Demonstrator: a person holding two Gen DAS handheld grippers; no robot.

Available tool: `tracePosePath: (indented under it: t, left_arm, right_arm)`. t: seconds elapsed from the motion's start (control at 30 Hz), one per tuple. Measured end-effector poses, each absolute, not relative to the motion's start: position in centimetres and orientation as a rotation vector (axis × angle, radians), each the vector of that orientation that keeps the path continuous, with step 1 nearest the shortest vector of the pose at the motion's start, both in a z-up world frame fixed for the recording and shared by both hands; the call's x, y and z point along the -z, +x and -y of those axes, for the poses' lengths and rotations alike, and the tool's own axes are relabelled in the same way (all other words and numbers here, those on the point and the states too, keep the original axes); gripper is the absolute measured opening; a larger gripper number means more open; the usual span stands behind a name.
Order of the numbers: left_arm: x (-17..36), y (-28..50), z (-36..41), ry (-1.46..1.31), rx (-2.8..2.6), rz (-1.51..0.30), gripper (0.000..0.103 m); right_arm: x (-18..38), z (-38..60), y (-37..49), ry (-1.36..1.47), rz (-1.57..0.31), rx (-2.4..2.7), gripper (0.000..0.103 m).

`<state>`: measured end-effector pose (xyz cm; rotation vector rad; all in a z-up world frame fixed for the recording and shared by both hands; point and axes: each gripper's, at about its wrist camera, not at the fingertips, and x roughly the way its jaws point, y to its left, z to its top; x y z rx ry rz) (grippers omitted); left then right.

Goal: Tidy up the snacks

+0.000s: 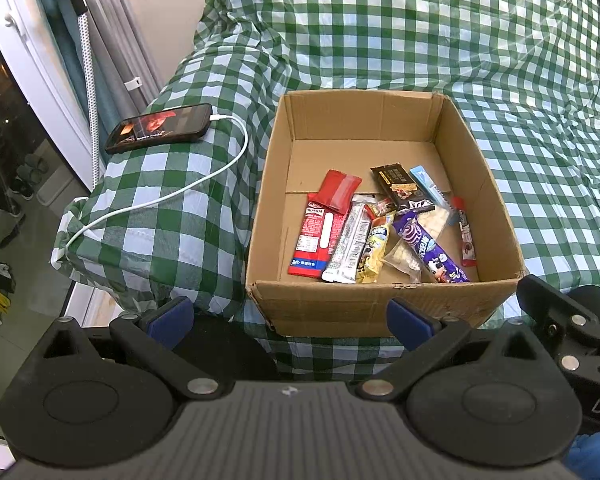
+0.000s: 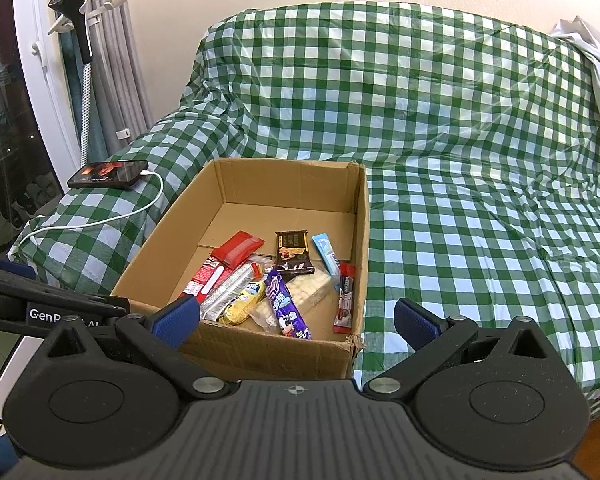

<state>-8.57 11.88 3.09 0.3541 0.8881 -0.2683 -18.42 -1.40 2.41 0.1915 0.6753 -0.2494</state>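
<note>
Snacks [image 1: 380, 228] heaped in cardboard box [image 1: 380, 308], apparently done.
Left gripper [image 1: 290, 320] and right gripper [image 2: 296, 320] at 6 o'clock, spread wide, empty; nothing loose on checked cover [image 2: 460, 240].

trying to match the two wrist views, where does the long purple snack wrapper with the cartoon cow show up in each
Left wrist view: the long purple snack wrapper lies in the open cardboard box, right of centre, slanting toward the near right corner.
Right wrist view: the wrapper lies at the near wall, centre of the pile.
Shared landmark: the black chocolate bar wrapper just beyond it.
</note>
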Motion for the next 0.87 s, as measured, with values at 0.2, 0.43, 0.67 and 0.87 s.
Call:
tracePosePath:
  t: [0.2, 0.43, 0.67, 0.87]
  left_arm:
    - [-3.02, -8.48, -11.96, 0.355, 0.270, -0.888, 0.103]
    - [-3.03, -8.49, -11.95, 0.355, 0.269, -0.888, 0.103]
    - [-2.94, -8.48, -11.98, 0.360, 0.270, -0.889, 0.103]
    - [-2.52, -8.23, -12.17, 0.369, 0.260, -0.887, 0.103]
  right_arm:
    - [-2.40, 1.44, -18.42, 0.192, -0.676, 0.249, 0.102]
    - [-2.43, 1.44, -18.46, 0.191, -0.675, 0.248, 0.102]
    - [-2.29, 1.37, -18.49, 0.193, -0.675, 0.249, 0.102]
    - [-2.28, 1.35, -18.47, 0.193, -0.676, 0.247, 0.102]
